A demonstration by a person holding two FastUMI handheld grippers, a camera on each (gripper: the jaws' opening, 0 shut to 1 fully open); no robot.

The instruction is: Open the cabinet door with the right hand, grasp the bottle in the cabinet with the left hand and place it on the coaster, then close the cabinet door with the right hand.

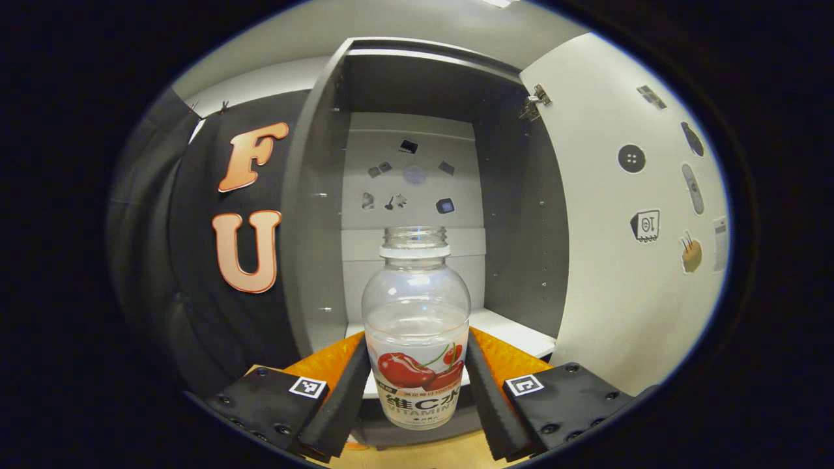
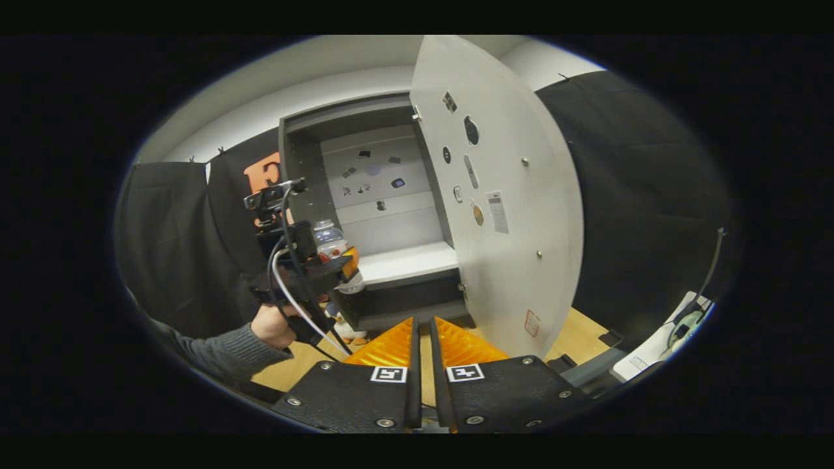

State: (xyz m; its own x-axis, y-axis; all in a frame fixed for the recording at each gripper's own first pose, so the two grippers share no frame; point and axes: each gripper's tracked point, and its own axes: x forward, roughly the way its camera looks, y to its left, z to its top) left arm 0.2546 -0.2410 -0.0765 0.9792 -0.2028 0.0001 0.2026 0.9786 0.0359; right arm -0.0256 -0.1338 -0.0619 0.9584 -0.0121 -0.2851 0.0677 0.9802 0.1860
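Observation:
A clear, uncapped bottle with a cherry label stands upright between my left gripper's fingers, which press on both its sides. It hangs just in front of the open grey cabinet, level with the white shelf. The white cabinet door is swung wide to the right. In the right gripper view, the left gripper holds the bottle at the cabinet's left front, left of the open door. My right gripper is shut on nothing, low before the door's bottom edge.
Stickers dot the cabinet's back wall and the door's inner face. A wooden table lies below. A hand in a grey sleeve holds the left gripper. A white device with cables sits at the far right.

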